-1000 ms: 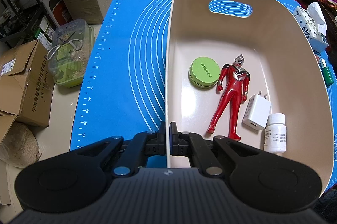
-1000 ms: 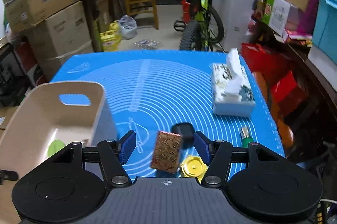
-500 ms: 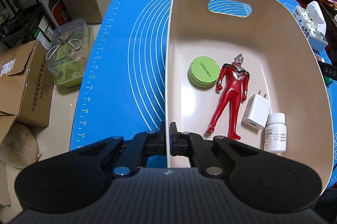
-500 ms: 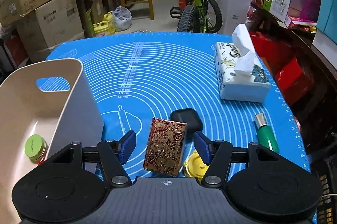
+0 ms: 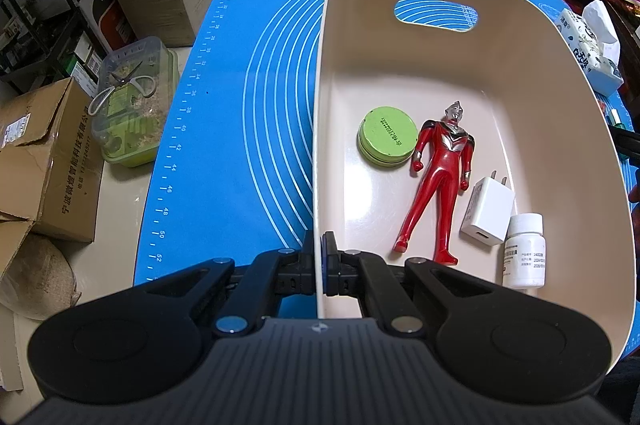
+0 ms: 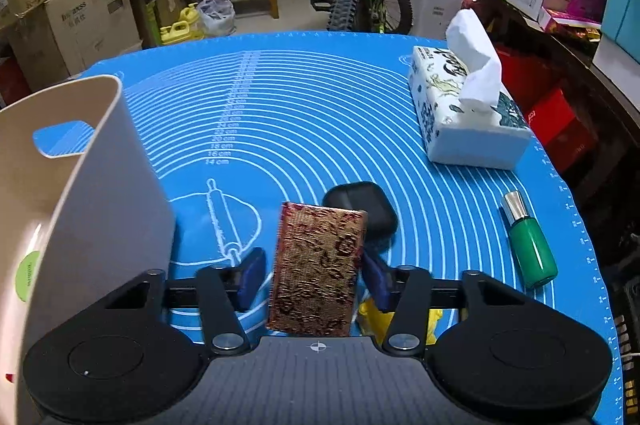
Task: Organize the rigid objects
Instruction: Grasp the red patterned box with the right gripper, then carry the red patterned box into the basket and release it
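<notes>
My left gripper (image 5: 319, 249) is shut on the near left wall of the beige bin (image 5: 320, 105). In the bin lie a green round tin (image 5: 386, 136), a red toy figure (image 5: 438, 181), a white charger (image 5: 486, 211) and a white pill bottle (image 5: 524, 251). In the right wrist view, a red-and-gold patterned box (image 6: 318, 269) lies on the blue mat (image 6: 300, 105) between the closing jaws of my right gripper (image 6: 314, 269). The right pad is at the box's edge. A narrow gap still shows at the left pad.
A black case (image 6: 360, 203) lies just behind the box, a yellow lid (image 6: 372, 317) under the right finger, and a green bottle (image 6: 530, 245) to the right. A tissue box (image 6: 468, 121) stands at the back right. The bin's outer wall (image 6: 112, 185) is close on the left.
My right gripper has come down toward the mat and its jaws have narrowed around the patterned box. The left gripper and the bin have not moved.
</notes>
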Demonstrator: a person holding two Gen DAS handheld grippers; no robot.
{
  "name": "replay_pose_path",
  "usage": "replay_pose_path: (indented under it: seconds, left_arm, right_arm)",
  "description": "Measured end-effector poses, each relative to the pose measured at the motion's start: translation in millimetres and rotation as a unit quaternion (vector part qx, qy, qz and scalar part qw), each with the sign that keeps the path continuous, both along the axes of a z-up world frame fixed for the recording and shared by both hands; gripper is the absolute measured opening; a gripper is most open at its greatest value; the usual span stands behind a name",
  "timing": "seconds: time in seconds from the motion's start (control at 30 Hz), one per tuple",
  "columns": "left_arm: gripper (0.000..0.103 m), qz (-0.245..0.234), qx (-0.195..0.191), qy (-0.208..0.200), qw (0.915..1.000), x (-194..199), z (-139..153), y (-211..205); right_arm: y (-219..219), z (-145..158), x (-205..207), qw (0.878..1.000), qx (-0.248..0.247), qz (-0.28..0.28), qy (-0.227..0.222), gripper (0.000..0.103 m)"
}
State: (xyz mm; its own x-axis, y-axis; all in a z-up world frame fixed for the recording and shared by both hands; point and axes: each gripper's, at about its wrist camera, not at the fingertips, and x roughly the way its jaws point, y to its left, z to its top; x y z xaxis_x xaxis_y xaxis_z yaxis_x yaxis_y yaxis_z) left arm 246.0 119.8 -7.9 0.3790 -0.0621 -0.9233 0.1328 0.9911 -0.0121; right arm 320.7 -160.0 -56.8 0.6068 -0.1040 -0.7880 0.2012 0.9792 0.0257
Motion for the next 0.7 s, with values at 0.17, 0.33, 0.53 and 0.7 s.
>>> replay_pose_path:
  seconds: [0.17,0.33,0.53,0.7]
  left_arm:
    - [0.004,0.000,0.001,0.000,1.0000,0,0,0]
    - [0.004,0.000,0.001,0.000,1.0000,0,0,0]
    - [0.004,0.000,0.001,0.000,1.0000,0,0,0]
    - [0.004,0.000,0.001,0.000,1.0000,0,0,0]
  right_arm:
    - [-3,-1,-3,1.000,0.007,0.002,0.000,0.044]
    - [0,2,-7,1.000,0.002,0.005,-0.001,0.045]
    - [-5,20,-15,1.000,0.015,-0.004,-0.026,0.045]
    - [-4,44,-27,0.998,0.023,-0.013,-0.060,0.045]
